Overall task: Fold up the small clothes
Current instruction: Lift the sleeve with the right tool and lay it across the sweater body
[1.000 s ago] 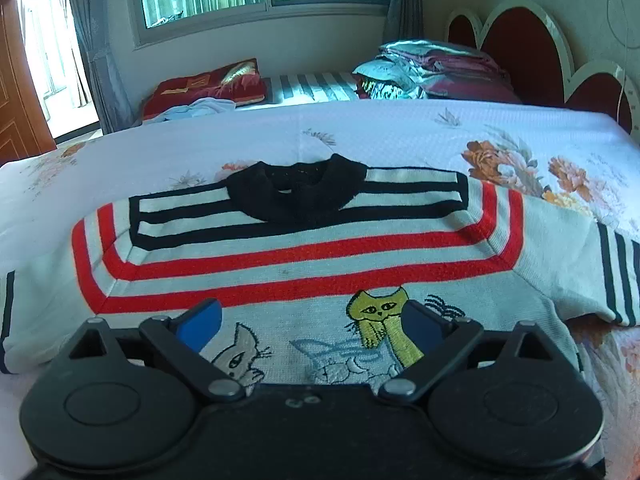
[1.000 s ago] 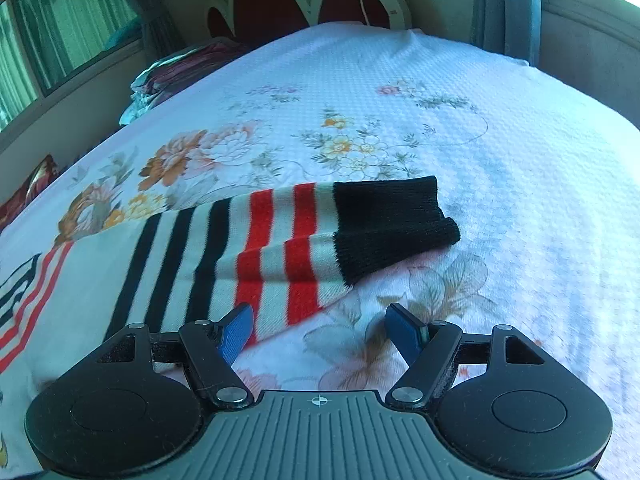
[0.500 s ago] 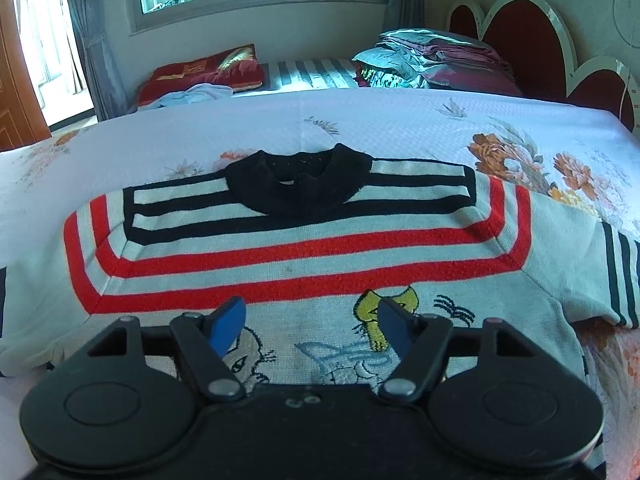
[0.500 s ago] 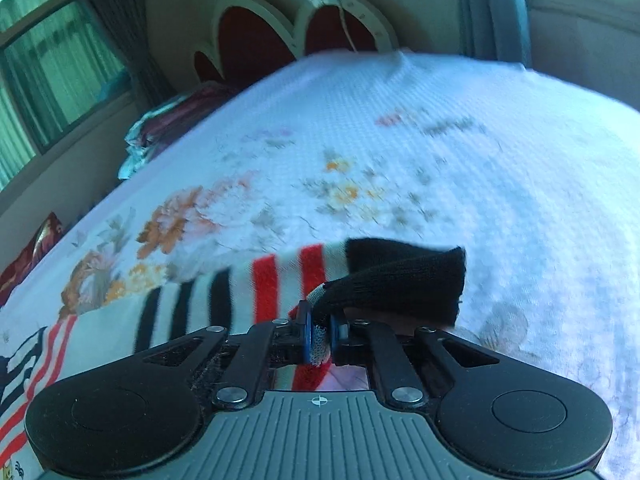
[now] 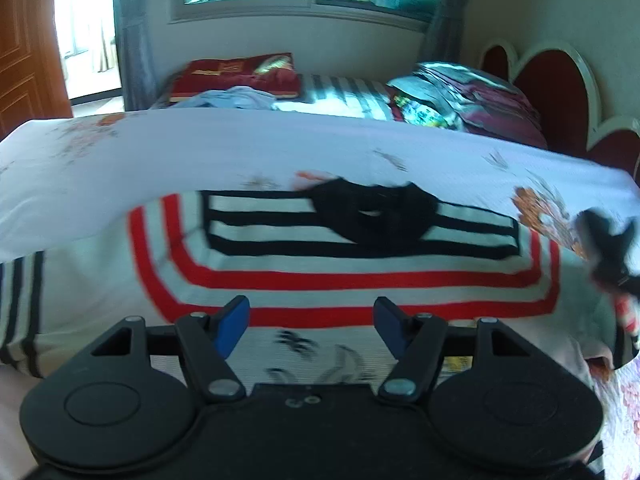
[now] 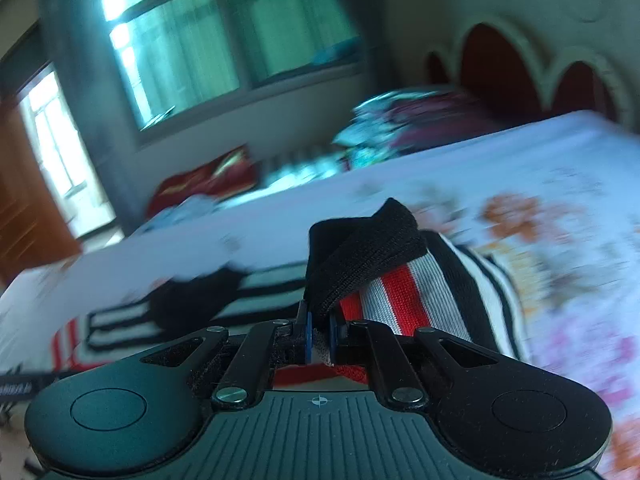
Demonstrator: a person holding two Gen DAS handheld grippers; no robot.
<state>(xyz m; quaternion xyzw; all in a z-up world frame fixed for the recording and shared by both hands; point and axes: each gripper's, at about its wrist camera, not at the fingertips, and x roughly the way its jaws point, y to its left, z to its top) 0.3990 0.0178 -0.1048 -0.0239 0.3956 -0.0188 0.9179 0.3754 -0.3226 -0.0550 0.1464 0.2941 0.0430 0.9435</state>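
A small white knit sweater point(image 5: 360, 264) with red and black stripes and a black collar point(image 5: 372, 216) lies flat on the bed. My left gripper point(image 5: 310, 322) is open and empty, low over the sweater's lower front. My right gripper point(image 6: 320, 334) is shut on the sweater's right sleeve, near its black cuff point(image 6: 360, 252), and holds it lifted off the bed. The lifted cuff and right gripper show blurred at the right edge of the left wrist view point(image 5: 610, 252). The sweater body lies beyond in the right wrist view point(image 6: 180, 304).
The floral white bedspread point(image 5: 200, 152) covers the bed. A pile of folded clothes point(image 5: 460, 104) and a red pillow point(image 5: 236, 76) lie at the far side. The red headboard point(image 5: 552, 80) stands at the right.
My right gripper has lifted the pinched sleeve and swung it left toward the sweater body. My left gripper has moved left and opened wider over the sweater.
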